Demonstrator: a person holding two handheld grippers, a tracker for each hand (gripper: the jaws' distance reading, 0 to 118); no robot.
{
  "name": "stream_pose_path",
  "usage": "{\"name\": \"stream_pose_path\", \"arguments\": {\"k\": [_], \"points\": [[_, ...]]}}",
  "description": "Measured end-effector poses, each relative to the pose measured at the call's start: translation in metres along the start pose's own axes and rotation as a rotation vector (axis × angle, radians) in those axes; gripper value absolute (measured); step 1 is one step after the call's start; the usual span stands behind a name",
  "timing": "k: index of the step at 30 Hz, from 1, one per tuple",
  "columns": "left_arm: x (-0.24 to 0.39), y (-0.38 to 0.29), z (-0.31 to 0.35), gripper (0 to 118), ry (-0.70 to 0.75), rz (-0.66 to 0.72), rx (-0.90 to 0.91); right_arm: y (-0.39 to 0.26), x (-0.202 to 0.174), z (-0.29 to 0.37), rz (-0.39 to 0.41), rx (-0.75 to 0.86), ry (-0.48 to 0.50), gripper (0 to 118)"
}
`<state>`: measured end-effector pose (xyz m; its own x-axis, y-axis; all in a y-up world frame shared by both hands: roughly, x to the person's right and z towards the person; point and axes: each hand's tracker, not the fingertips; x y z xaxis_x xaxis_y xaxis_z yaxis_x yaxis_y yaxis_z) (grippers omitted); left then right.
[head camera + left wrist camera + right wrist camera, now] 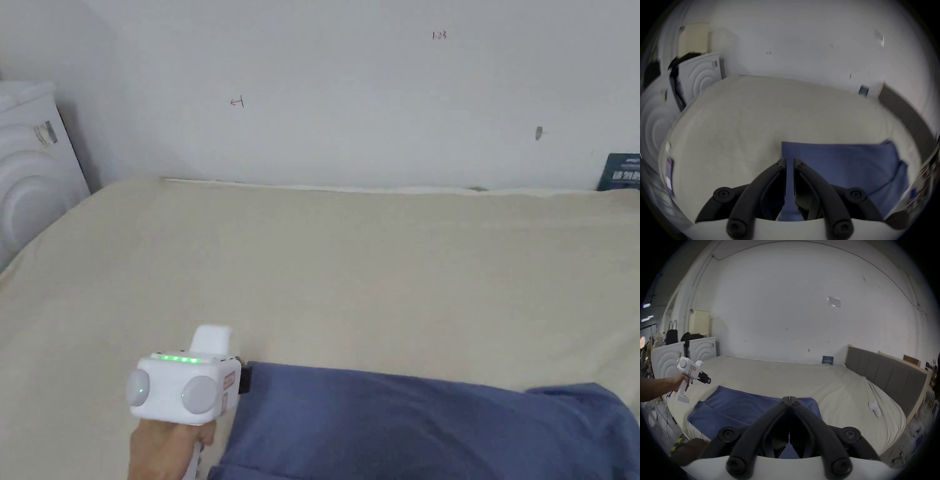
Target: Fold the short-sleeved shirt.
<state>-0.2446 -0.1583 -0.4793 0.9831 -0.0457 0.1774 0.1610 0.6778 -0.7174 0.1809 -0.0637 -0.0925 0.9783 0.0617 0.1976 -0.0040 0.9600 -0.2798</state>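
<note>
Blue fabric: short-sleeved shirt (425,425), lying along the lower edge of the head view, lower centre to lower right, on the bed (350,269).
Cream sheet: spread over the bed from the lower left to the wall across the middle of the frame.
Left tongs (790,160): slightly parted in the left gripper view, a narrow strip of blue showing in the gap; hovering beside the shirt's upper left corner, pinching nothing; white body at the lower left of the head view.
Left hand (165,447): wrapped round the handle, bottom left of the head view.
Right tongs (789,398): pressed together at the tips, lower centre of the right gripper view, above the shirt's right part; grip on cloth impossible to tell.
White wall (375,94): upper half of the head view.
White ribbed cabinet (28,175): left edge.
Grey padded headboard (883,369): right of the right gripper view.
</note>
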Motion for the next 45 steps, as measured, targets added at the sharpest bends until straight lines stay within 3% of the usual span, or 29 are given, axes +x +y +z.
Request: {"name": "stream_pose_path", "arguments": {"k": [2,3,6,9,10,11,12,13,14,16,20,23,25,29,30,33,35,37,38,39,40,41,42,45], "points": [[0.0,0.007,-0.027,98,0.007,0.046,-0.056,-0.005,0.011,-0.008,-0.035,-0.02,-0.003,0],[0.0,0.01,-0.039,118,0.004,0.067,-0.068,-0.007,0.016,-0.013,-0.035,-0.023,-0.007,0],[0.003,0.022,-0.065,118,0.037,0.061,-0.061,-0.011,0.023,-0.026,-0.024,-0.058,-0.035,0],[0.008,0.03,-0.089,118,0.064,-0.054,-0.089,-0.017,0.028,-0.037,-0.035,-0.088,-0.021,0],[0.01,0.03,-0.096,114,0.079,-0.097,-0.109,-0.019,0.028,-0.039,-0.033,-0.094,-0.02,0],[0.012,0.029,-0.103,91,0.093,-0.12,-0.154,-0.021,0.028,-0.044,-0.025,-0.105,-0.021,0],[0.014,0.026,-0.107,40,0.095,-0.119,-0.188,-0.023,0.029,-0.049,-0.017,-0.116,-0.019,0],[0.01,0.025,-0.105,20,0.004,-0.093,-0.174,-0.024,0.031,-0.053,-0.015,-0.124,-0.015,0],[0.012,0.025,-0.1,10,-0.146,-0.011,-0.132,-0.025,0.033,-0.06,-0.012,-0.129,-0.008,0],[0.025,0.026,-0.089,9,-0.01,-0.075,-0.101,-0.022,0.039,-0.078,0.01,-0.147,0.012,1],[0.028,0.023,-0.064,8,-0.055,-0.087,-0.034,-0.007,0.059,-0.15,0.049,-0.242,0.091,14],[0.019,0.024,-0.047,8,-0.08,-0.029,0.026,0.004,0.082,-0.237,0.024,-0.409,0.116,112],[0.012,0.024,-0.041,8,-0.104,0.039,0.043,0.007,0.103,-0.291,-0.015,-0.425,0.086,117],[0.005,0.024,-0.031,8,-0.129,0.113,0.052,0.002,0.13,-0.401,0.047,-0.734,0.066,115],[0.003,0.024,-0.03,8,-0.147,0.133,0.049,-0.005,0.131,-0.423,0.079,-0.791,0.054,109],[0.004,0.021,-0.026,8,-0.14,0.129,0.053,-0.022,0.126,-0.457,0.139,-0.853,0.057,82],[0.004,0.02,-0.026,8,-0.138,0.116,0.053,-0.032,0.115,-0.459,0.059,-0.889,0.156,79],[0.008,0.019,-0.024,8,-0.143,0.117,0.041,-0.031,0.111,-0.451,0.116,-0.831,0.113,72],[0.009,0.018,-0.024,8,-0.142,0.116,0.039,-0.029,0.11,-0.441,0.105,-0.825,0.119,56],[0.01,0.017,-0.024,8,-0.138,0.115,0.037,-0.027,0.112,-0.435,0.047,-0.814,0.159,22],[0.01,0.016,-0.024,8,-0.132,0.111,0.038,-0.025,0.112,-0.431,0.048,-0.815,0.152,1],[0.012,0.015,-0.023,8,-0.13,0.109,0.038,-0.024,0.111,-0.427,0.097,-0.805,0.117,0],[0.013,0.014,-0.021,8,-0.13,0.11,0.045,-0.023,0.115,-0.42,0.097,-0.789,0.129,0],[0.008,0.012,-0.008,8,-0.154,0.175,0.116,-0.013,0.12,-0.401,0.032,-0.676,0.102,0]]}}
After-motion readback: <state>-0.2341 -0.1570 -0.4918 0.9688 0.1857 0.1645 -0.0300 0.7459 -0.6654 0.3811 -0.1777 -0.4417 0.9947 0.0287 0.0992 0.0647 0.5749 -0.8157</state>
